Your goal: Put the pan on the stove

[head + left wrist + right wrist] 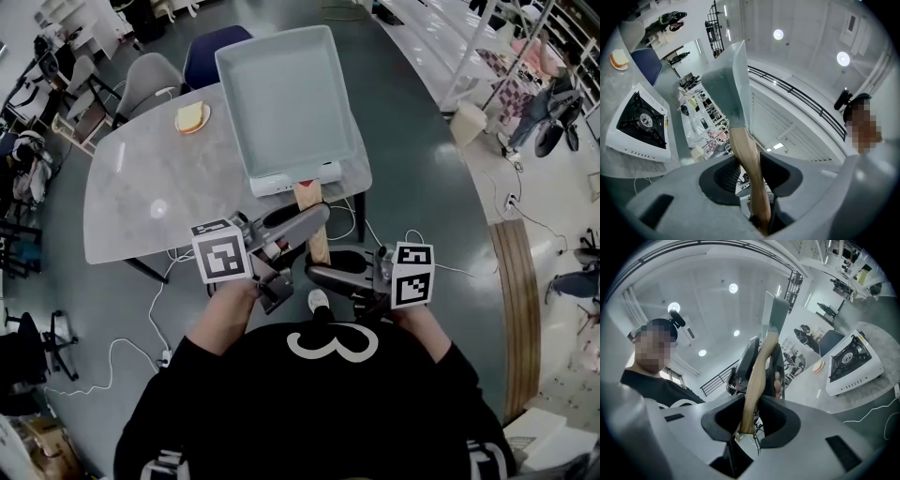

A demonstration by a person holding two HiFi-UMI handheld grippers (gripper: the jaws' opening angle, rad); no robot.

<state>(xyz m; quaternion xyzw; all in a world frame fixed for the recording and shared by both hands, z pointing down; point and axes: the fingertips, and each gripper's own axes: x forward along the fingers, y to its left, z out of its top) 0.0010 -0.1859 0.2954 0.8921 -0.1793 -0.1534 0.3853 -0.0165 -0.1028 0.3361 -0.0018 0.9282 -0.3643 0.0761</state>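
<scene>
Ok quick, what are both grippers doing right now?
The left gripper is closed on the pan handle.
The right gripper is closed on it too.

You wear a black long-sleeved top (309, 412) with a white looping mark (333, 345) like a figure three just under the collar. White print shows low on the left sleeve (161, 463) and on the right sleeve (487, 457). A dark camera (675, 318) sits on your head. Your left tongs (314, 217) and right tongs (319, 272) have smooth grey moulded shells, with dark ribbed pads (723, 174) set in rounded black recesses and shallow rectangular slots (840, 452) sunk into the shell. Each bears a white block printed with black square markers: the left cube (222, 251) and the right cube (412, 274).
</scene>
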